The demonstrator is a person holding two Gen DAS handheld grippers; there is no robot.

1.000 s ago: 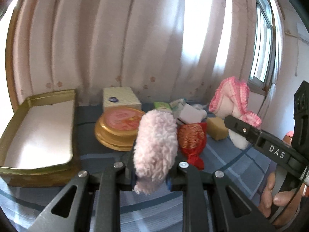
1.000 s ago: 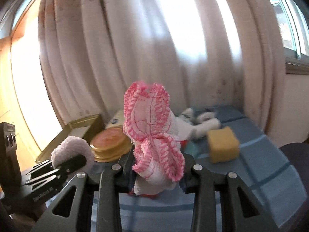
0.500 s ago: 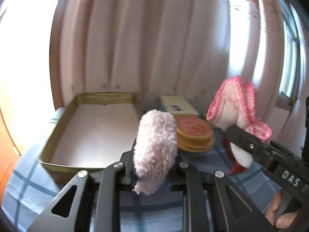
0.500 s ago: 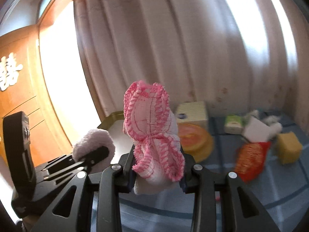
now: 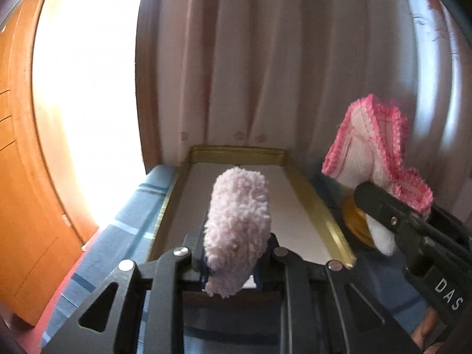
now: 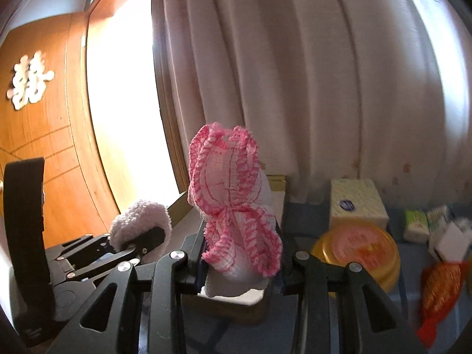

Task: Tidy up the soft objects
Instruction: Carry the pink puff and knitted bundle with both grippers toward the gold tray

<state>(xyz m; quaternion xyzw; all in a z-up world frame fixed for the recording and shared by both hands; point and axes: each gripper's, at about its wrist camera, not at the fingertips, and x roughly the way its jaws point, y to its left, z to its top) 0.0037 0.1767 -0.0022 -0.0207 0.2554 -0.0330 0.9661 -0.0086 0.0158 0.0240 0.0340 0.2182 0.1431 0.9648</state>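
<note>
My left gripper [image 5: 233, 261] is shut on a fluffy pale pink cloth [image 5: 237, 230], held just above the near end of a gold-rimmed tray [image 5: 312, 203] with a white floor. My right gripper [image 6: 242, 261] is shut on a white cloth with pink frilly edging [image 6: 233, 203]. It shows to the right in the left wrist view [image 5: 377, 150], over the tray's right rim. The left gripper with the fluffy cloth [image 6: 141, 221] shows at the left in the right wrist view.
A round gold tin with a pink lid [image 6: 360, 250], a pale yellow box [image 6: 357, 203], a red-orange mesh pouch [image 6: 439, 286], a green packet [image 6: 416, 224] and white items [image 6: 451, 242] lie on the blue checked cloth [image 5: 118, 236]. Curtains hang behind. A wooden door [image 6: 35, 147] stands left.
Both grippers have swung left with their cloths. The tray has come from the left side to straight ahead of the left gripper, and the clutter has slid right.
</note>
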